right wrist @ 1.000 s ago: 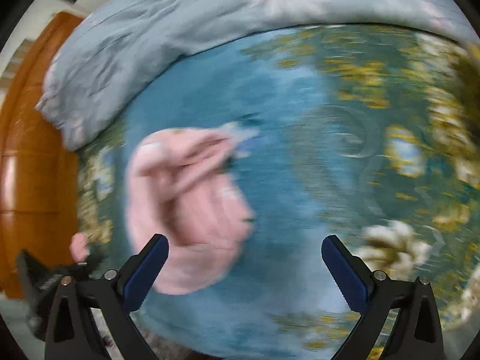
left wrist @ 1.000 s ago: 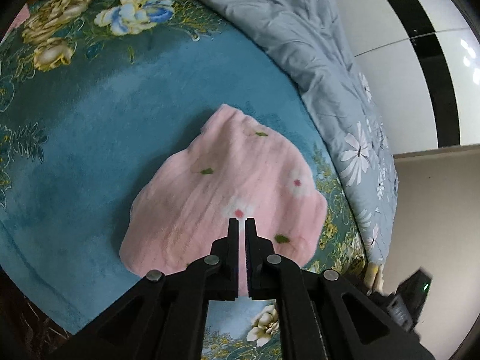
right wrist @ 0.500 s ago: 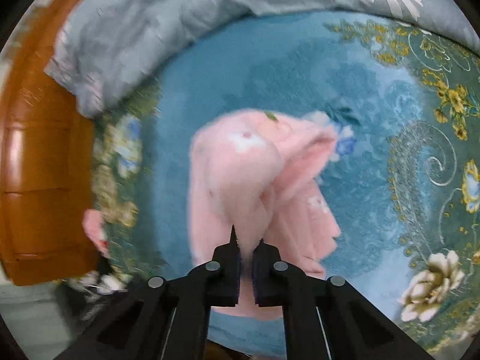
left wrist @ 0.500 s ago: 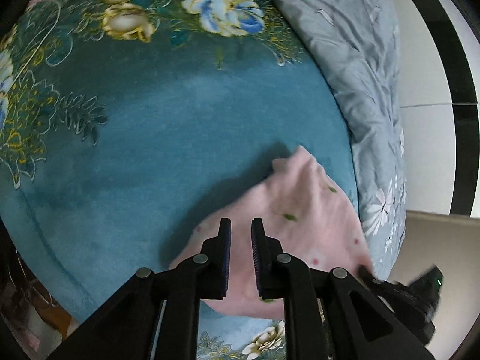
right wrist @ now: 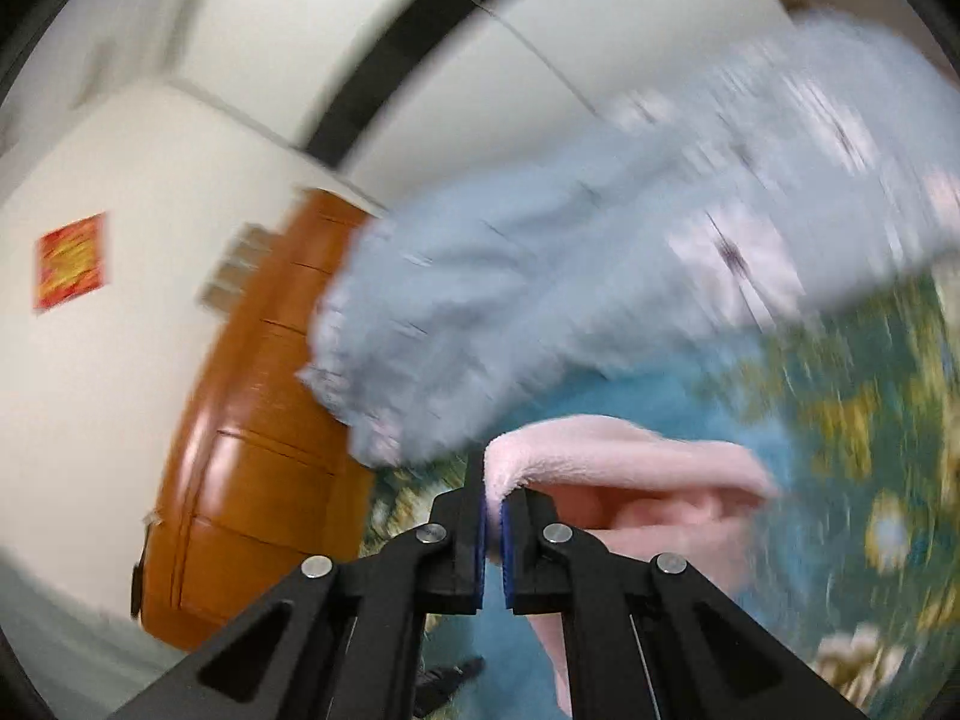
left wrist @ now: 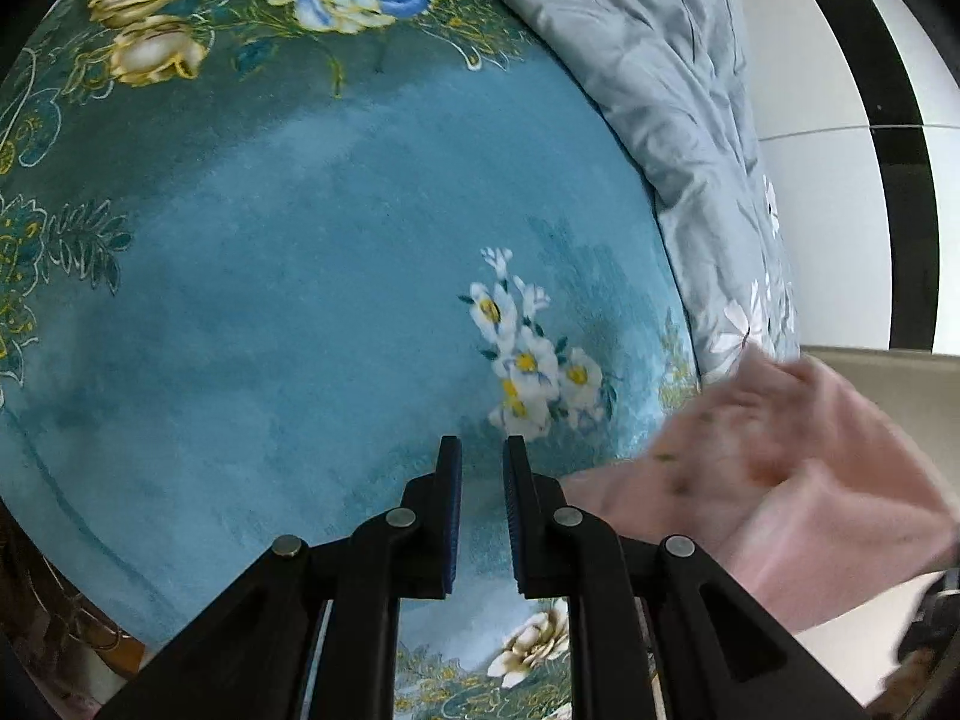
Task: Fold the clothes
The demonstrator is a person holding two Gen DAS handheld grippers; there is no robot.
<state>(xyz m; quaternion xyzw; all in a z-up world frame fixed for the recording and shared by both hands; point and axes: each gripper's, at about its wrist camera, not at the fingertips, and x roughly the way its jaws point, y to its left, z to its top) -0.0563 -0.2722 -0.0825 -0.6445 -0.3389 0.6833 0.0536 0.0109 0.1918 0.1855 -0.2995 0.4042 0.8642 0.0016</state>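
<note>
Blue bedspread (left wrist: 270, 300); pink garment (right wrist: 630, 468) pinched between right gripper (right wrist: 493, 483) fingers.

White walls (right wrist: 120, 420) (black-striped), orange wooden cabinet (right wrist: 252, 450), red picture (right wrist: 71, 261).

Right tool (right wrist: 492, 492) lifted pink garment (right wrist: 630, 468) off bedspread (left wrist: 300, 300), swinging rightward.

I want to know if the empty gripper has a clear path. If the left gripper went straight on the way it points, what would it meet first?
Probably the teal bedspread itself, near its white flower print. Nothing lies between the left gripper and it; the pink garment sits off to the right.
</note>
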